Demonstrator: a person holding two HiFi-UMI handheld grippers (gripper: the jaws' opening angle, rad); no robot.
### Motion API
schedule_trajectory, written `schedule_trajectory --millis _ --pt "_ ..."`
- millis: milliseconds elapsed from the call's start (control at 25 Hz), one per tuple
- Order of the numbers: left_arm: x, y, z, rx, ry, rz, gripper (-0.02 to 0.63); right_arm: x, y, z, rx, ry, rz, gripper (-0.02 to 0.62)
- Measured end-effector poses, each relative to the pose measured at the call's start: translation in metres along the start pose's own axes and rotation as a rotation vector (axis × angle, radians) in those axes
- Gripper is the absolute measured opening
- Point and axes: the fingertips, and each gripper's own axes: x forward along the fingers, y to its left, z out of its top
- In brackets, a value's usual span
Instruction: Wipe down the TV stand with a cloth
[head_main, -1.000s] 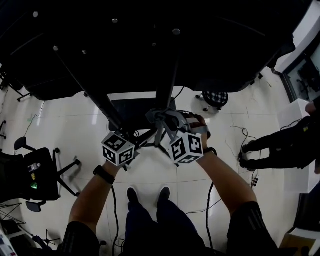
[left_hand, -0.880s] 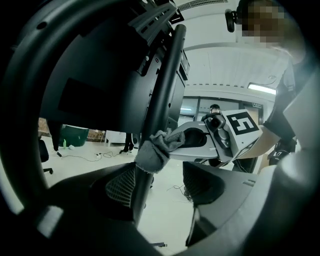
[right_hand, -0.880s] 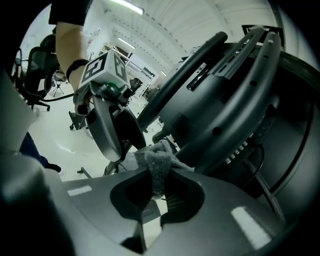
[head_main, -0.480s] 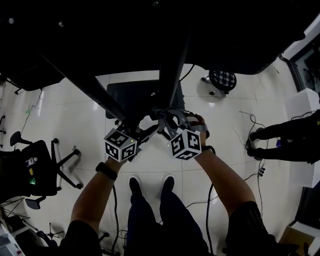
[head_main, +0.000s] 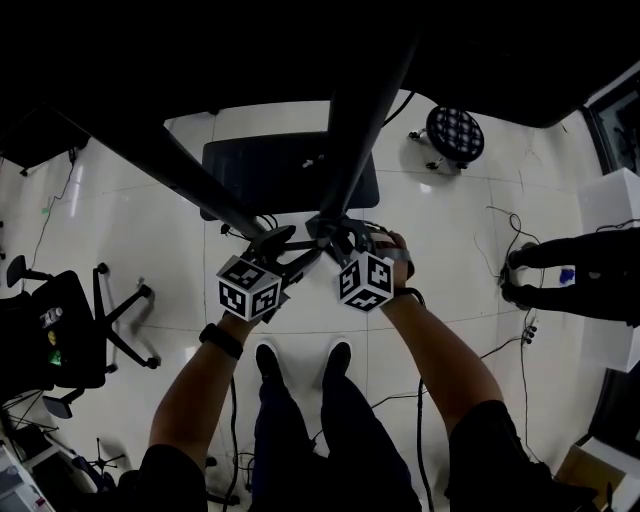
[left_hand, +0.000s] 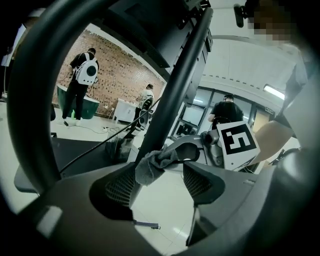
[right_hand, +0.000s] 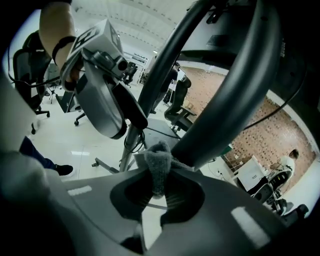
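The TV stand shows as black slanting struts (head_main: 355, 130) rising from a dark base plate (head_main: 290, 165) on the white floor. A grey cloth (head_main: 327, 231) is pinched in my right gripper (head_main: 335, 240) and pressed against the lower end of a strut. In the right gripper view the cloth (right_hand: 159, 164) sits between the shut jaws, against the thick strut (right_hand: 220, 110). My left gripper (head_main: 285, 248) is close beside it, open. In the left gripper view the strut (left_hand: 172, 95) runs down past its left jaw, and the cloth (left_hand: 150, 165) hangs just beyond the gap.
An office chair (head_main: 55, 335) stands at the left and a round stool (head_main: 455, 133) at the upper right. Another person's legs (head_main: 575, 270) and a white box (head_main: 615, 200) are at the right. Cables (head_main: 505, 345) trail over the floor by my shoes (head_main: 300, 358).
The head view has tilted, so the base plate and struts sit higher in the picture. Both grippers stay close together at the strut's lower end, the cloth still held against it.
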Motion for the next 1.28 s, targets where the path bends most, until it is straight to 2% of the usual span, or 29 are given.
schedule_trajectory --millis 440,680,840,960,1280 --pt "0.02 0.027 -0.057 -0.069 0.034 0.029 0.325 0.056 0.038 -0.056 0.009 0.092 0.058 0.021" --pt "0.017 0.025 -0.064 -0.068 0.059 0.026 0.325 0.051 0.045 -0.055 0.055 0.086 0.092 0.021" --pt "-0.004 0.005 -0.053 -0.074 0.04 0.033 0.325 0.006 0.053 -0.027 0.109 0.003 0.118 0.021" --pt "-0.029 -0.021 -0.034 -0.059 0.022 0.03 0.327 -0.042 0.043 0.006 0.113 -0.082 0.133 0.021" --pt "-0.111 -0.107 0.078 0.083 -0.126 0.052 0.327 -0.192 -0.007 0.115 0.177 -0.321 0.17 0.021"
